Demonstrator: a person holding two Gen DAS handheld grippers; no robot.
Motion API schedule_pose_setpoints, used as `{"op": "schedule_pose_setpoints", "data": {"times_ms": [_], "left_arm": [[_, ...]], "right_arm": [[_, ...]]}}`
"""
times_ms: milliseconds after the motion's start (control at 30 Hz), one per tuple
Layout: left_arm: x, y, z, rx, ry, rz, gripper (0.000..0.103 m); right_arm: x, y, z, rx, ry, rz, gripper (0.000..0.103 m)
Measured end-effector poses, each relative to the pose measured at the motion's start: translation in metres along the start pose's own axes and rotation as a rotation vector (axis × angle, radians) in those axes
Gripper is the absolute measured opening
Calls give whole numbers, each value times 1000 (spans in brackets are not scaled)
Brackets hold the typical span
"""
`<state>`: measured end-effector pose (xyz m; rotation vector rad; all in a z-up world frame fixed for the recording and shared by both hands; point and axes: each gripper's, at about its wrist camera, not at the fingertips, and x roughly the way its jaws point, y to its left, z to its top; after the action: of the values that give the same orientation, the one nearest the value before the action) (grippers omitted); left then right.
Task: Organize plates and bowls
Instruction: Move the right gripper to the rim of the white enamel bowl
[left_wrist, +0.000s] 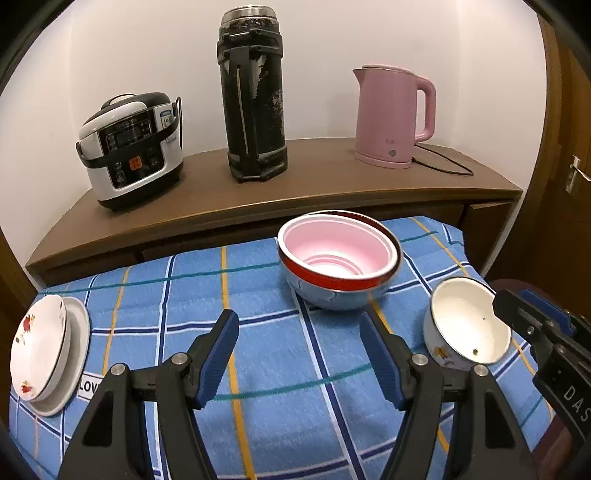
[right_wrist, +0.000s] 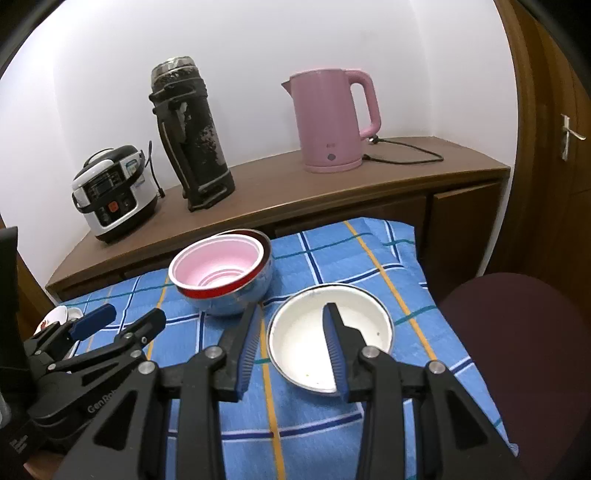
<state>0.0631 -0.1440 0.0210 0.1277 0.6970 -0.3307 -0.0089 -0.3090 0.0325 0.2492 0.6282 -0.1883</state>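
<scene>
A pink bowl (left_wrist: 338, 245) is nested in a red-rimmed steel bowl (left_wrist: 332, 291) at the back of the blue checked cloth (left_wrist: 258, 354); the stack also shows in the right wrist view (right_wrist: 221, 269). A small white enamel bowl (left_wrist: 467, 325) sits at the right. My right gripper (right_wrist: 291, 314) is open, its right finger inside this white bowl (right_wrist: 306, 332) and its left finger outside the rim. My left gripper (left_wrist: 299, 321) is open and empty above the cloth. Two white plates (left_wrist: 40, 354), the top one with red flowers, are stacked at the far left.
A wooden counter (left_wrist: 295, 184) behind the cloth carries a rice cooker (left_wrist: 131, 147), a black thermos (left_wrist: 253, 96) and a pink kettle (left_wrist: 391, 114). A dark maroon seat (right_wrist: 517, 350) stands at the right. A door (right_wrist: 565, 136) is at the far right.
</scene>
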Motion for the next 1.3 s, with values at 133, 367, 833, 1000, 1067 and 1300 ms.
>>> {"op": "schedule_pose_setpoints", "data": {"times_ms": [133,367,833,1000,1067,1300], "left_arm": [[-5,-3,-7,-1,11,-19,70],[-7,-10,-19,21,31,-27,70],[4,-32,-39,67,97,-62,70],[6,-46,-42,90,105,-84,70],[7,-50,-43,89,113,-98,70],[10,-59,-35,60,129,-153,70]], "right_arm": [[-8,-3,-7,-7,-4,-9,36],[-14,-16,-17,4,7,-26,36],[-19,-48,-40,8,50,-86,36],[-18,-65,-44,28,61,-109,36],[-18,-72,-44,43,66,-112,36],[-18,-85,-33,71,54,-100,37]]}}
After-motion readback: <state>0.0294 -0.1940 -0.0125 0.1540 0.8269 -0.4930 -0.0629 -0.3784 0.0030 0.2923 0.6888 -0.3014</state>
